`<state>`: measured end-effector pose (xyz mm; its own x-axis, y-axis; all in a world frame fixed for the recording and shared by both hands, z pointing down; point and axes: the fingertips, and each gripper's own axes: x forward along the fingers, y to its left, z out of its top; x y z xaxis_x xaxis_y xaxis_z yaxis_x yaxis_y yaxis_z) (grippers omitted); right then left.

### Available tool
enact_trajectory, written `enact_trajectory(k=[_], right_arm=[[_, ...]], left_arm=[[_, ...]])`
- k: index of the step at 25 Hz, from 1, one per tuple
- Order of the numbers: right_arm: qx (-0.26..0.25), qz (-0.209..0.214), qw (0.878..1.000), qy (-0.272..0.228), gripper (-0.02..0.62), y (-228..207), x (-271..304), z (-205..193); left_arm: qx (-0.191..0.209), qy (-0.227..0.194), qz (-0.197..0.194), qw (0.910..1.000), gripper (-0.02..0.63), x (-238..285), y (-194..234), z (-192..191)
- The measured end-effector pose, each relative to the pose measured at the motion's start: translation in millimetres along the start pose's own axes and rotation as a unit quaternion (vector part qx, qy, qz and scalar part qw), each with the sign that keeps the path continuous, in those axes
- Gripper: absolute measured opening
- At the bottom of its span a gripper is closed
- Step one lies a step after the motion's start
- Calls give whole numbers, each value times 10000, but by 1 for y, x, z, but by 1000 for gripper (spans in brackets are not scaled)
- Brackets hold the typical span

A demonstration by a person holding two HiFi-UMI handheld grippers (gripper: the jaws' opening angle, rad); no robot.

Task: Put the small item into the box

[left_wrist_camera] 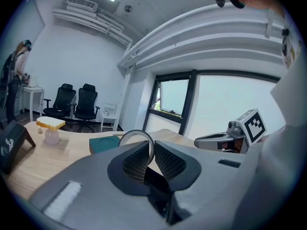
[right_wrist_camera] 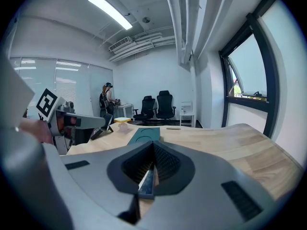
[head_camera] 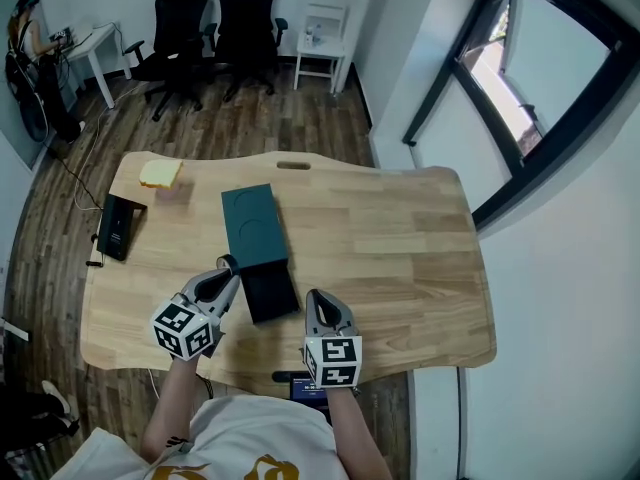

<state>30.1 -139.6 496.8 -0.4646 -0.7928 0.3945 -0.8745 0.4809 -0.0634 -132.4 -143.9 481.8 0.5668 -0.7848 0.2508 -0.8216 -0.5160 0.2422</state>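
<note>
A thin silver ring (left_wrist_camera: 136, 134) stands upright between the jaws of my left gripper (left_wrist_camera: 152, 150), which is shut on it. From the head view the ring (head_camera: 228, 262) shows as a small loop at the tip of the left gripper (head_camera: 224, 272), just left of the black open box (head_camera: 270, 290). A dark teal lid (head_camera: 250, 224) lies against the box's far end. My right gripper (head_camera: 318, 300) hovers just right of the box, near the table's front edge. Its jaws (right_wrist_camera: 152, 163) are shut with nothing held.
At the back left of the wooden table (head_camera: 400, 238) lie a yellow sponge (head_camera: 160, 174) and a pinkish item (head_camera: 173, 194). A black stand (head_camera: 118, 226) sits at the left edge. Office chairs (head_camera: 190, 28) and a person (head_camera: 30, 58) are beyond the table.
</note>
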Motion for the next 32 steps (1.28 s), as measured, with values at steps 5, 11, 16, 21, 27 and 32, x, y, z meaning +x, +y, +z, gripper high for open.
enact_trajectory(k=[5,11,16,21,27,32], right_arm=[[-3,26,10000,49,5,-2,5,-4],[20,-34,10000,32,5,-13,11,-8],[107,-66,9998,162,5,-19,12,-17],[200,-137,9993,302,5,-32,19,-32],[251,-140,9987,416,5,-39,27,-37],[288,-99,9981,543,5,-43,37,-47]], left_arm=[[0,27,50,10000,38,2,3,-2],[50,121,-5,9999,38,16,4,-10],[-6,310,-86,9995,38,25,1,-20],[102,506,-187,9985,38,42,-2,-32],[143,767,-306,9965,38,56,-5,-46],[206,1031,-320,9939,38,66,1,-64]])
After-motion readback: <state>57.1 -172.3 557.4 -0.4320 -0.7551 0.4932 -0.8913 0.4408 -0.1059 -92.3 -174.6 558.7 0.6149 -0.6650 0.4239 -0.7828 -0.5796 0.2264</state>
